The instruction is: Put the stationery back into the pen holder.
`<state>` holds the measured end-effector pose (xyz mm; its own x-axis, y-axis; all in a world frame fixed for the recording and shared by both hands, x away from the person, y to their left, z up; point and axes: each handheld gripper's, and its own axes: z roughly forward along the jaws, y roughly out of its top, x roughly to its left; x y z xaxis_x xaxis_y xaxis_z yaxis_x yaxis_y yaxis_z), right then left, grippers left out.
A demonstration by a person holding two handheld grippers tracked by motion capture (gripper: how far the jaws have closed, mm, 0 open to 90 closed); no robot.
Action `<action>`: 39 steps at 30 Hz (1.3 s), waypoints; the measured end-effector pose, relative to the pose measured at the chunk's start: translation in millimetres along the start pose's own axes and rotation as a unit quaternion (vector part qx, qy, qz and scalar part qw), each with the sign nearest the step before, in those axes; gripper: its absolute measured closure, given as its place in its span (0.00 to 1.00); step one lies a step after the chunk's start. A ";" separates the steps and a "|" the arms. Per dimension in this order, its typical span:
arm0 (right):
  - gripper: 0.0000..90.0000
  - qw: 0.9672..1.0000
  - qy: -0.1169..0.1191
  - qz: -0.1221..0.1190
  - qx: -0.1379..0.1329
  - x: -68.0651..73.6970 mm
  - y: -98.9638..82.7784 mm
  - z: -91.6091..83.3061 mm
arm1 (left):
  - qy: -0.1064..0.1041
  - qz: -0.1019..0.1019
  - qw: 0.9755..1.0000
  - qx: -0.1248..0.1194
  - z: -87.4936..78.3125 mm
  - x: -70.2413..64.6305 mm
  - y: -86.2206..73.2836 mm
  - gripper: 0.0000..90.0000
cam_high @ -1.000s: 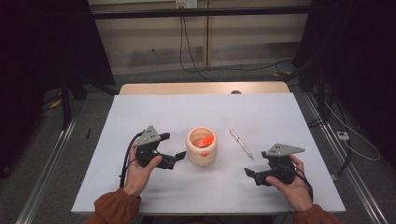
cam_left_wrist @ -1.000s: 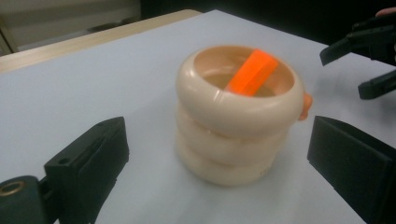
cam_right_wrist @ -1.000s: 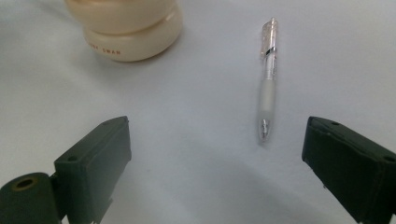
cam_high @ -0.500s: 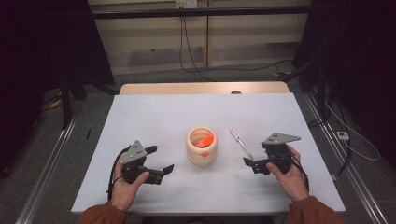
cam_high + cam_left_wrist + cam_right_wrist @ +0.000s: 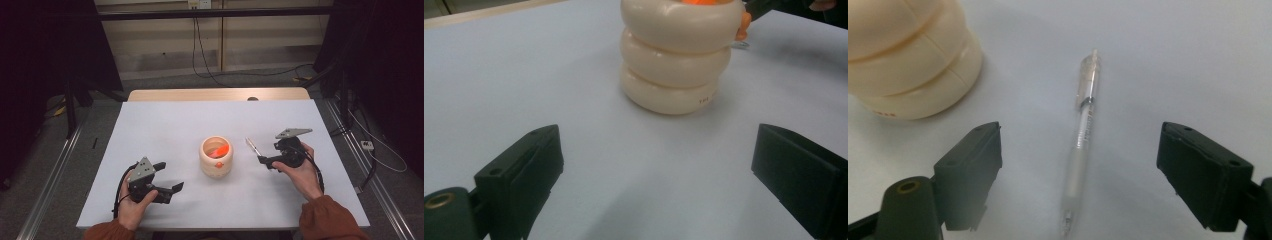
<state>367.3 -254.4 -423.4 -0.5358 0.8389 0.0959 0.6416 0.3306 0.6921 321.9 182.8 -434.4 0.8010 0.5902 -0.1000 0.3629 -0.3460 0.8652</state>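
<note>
- Clear plastic forms the barrel of the pen, which is seen lying flat on the white counter, just to the right of the cream holder in the high view.
- In the right gripper view, the pen is found between the 2 black jaws of the right claw, untouched by either one; a gap is left on both sides.
- The right claw's jaws have just been closing, yet they stand released, with the pen lying lengthwise between them and nothing pressed.
- In the high view, the right claw is held low over the counter by the person's right hand, its tips pointed toward the pen's near end.
- The holder is made of 3 stacked rounded rings and is set upright near the middle of the counter; an orange item is seen inside it, and a small orange knob shows on its front.
- In the left gripper view, the holder is seen ahead of the left claw, well apart from it.
- The left claw is held released, its 2 jaws set wide with bare counter between them.
- In the high view, the left claw is gripped by the left hand near the counter's front left edge.
</note>
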 end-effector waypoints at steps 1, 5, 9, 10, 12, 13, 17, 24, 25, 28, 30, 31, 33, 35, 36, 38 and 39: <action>0.22 1.000 -0.002 0.002 0.006 -1.5 1.2 2.1 | -0.001 0.003 1.000 -0.001 0.3 0.1 -0.1 0.07; 0.31 0.999 0.004 0.003 0.037 -4.4 6.9 8.3 | -0.002 -0.002 1.000 0.002 1.1 0.2 -0.2 0.07; 0.43 0.996 0.011 0.003 0.088 -6.6 15.1 17.3 | -0.001 -0.002 1.000 0.001 0.8 0.5 -0.1 0.07; 0.47 0.995 0.012 0.000 0.101 -7.0 17.5 19.3 | -0.002 -0.003 1.000 0.001 0.9 0.5 -0.2 0.07; 0.54 0.992 0.012 -0.003 0.122 -7.3 22.3 22.6 | -0.003 -0.003 1.000 0.000 1.6 0.6 -0.5 0.07; 0.54 0.991 0.010 -0.004 0.131 -7.2 24.3 24.6 | -0.003 0.001 1.000 0.002 1.5 1.0 -0.5 0.07; 0.60 0.985 0.014 -0.005 0.171 -6.2 26.0 33.2 | -0.004 0.003 1.000 0.007 1.6 1.0 -0.6 0.07; 0.73 0.980 0.015 -0.007 0.199 -6.5 24.4 40.3 | -0.004 0.000 1.000 0.010 2.6 1.4 -0.9 0.07; 0.75 0.979 0.015 -0.007 0.203 -5.6 24.6 41.3 | -0.004 0.000 1.000 0.010 2.7 1.5 -0.9 0.07; 0.79 0.977 0.002 -0.019 0.213 -3.3 26.4 43.2 | -0.007 0.003 1.000 0.012 2.6 2.6 -0.7 0.07; 0.80 0.976 -0.006 -0.022 0.216 -1.5 27.6 44.7 | -0.003 0.003 1.000 0.010 3.1 2.3 -0.9 0.07; 0.81 0.975 -0.010 -0.027 0.220 -0.2 28.4 45.1 | -0.007 0.003 1.000 0.011 2.9 2.5 -0.8 0.07; 0.84 0.974 -0.016 -0.032 0.222 2.4 28.8 45.8 | -0.008 0.001 1.000 0.012 2.7 2.2 -0.8 0.07; 0.87 0.974 -0.012 -0.031 0.224 3.5 29.1 45.9 | -0.007 0.003 1.000 0.012 2.5 2.7 -0.7 0.07; 0.89 0.975 -0.010 -0.029 0.221 3.2 28.8 46.1 | -0.007 0.003 1.000 0.012 2.5 2.8 -0.7 0.07; 0.90 0.974 -0.012 -0.030 0.223 3.5 29.2 46.3 | -0.007 0.004 1.000 0.012 2.6 2.9 -0.6 0.07; 0.90 0.974 -0.013 -0.031 0.224 3.7 29.5 46.4 | -0.007 0.004 1.000 0.012 2.7 2.9 -0.6 0.07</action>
<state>409.7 -221.5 -435.8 -0.5711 0.8198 0.0419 0.7863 0.5316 0.3147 325.3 182.8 -436.5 0.8111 0.5763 -0.1002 0.3674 -0.3686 0.8539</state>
